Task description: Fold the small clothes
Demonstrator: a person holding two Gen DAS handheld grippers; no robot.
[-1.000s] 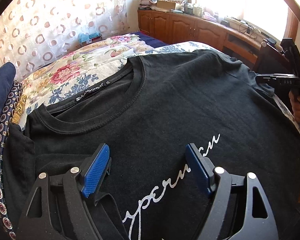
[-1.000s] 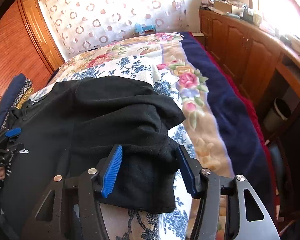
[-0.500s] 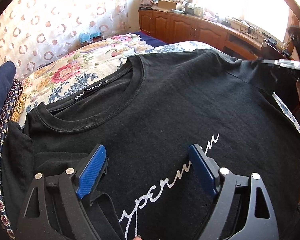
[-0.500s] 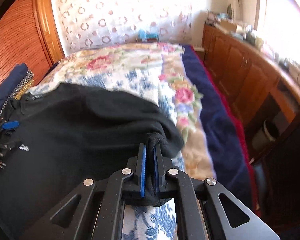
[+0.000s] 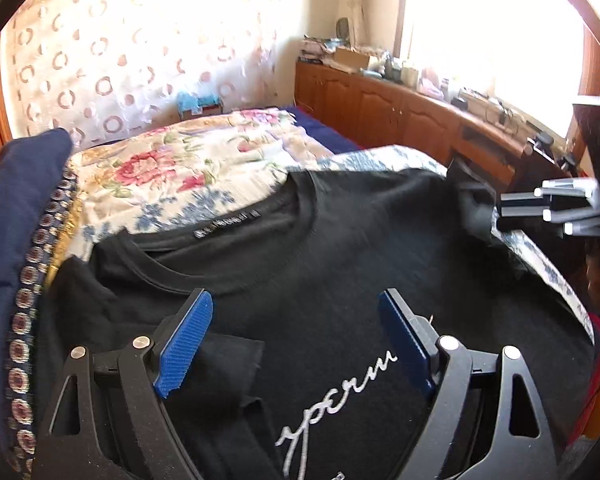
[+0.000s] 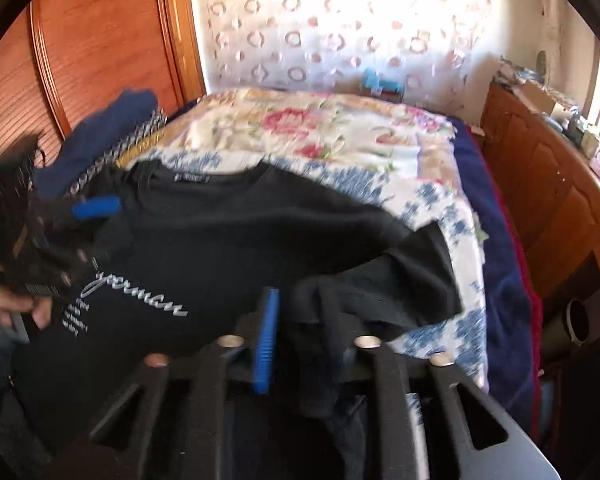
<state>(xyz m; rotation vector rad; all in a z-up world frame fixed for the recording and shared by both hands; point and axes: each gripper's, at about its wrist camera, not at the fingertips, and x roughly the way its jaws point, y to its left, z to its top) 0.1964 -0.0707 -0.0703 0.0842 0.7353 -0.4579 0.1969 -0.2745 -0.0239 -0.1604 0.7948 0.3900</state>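
A black T-shirt (image 5: 340, 264) with white script lettering lies face up on the floral bedspread (image 5: 188, 168). My left gripper (image 5: 296, 340) is open just above the shirt's chest, near the folded left sleeve. My right gripper (image 6: 296, 332) is shut on the shirt's right sleeve (image 6: 404, 280) and holds it lifted off the bed toward the shirt's middle. It also shows at the right edge of the left wrist view (image 5: 496, 216), with black cloth in it. The shirt also shows in the right wrist view (image 6: 228, 248).
A dark blue pillow with a patterned border (image 5: 16, 216) lies at the bed's left side. A wooden cabinet run with clutter (image 5: 400, 104) stands under the window beyond the bed. A wooden wardrobe (image 6: 80, 60) stands on the left. A bin (image 6: 580, 320) sits on the floor.
My right gripper closed on the right sleeve and has lifted and carried it leftward over the shirt. My left gripper stayed open and shifted slightly over the chest.
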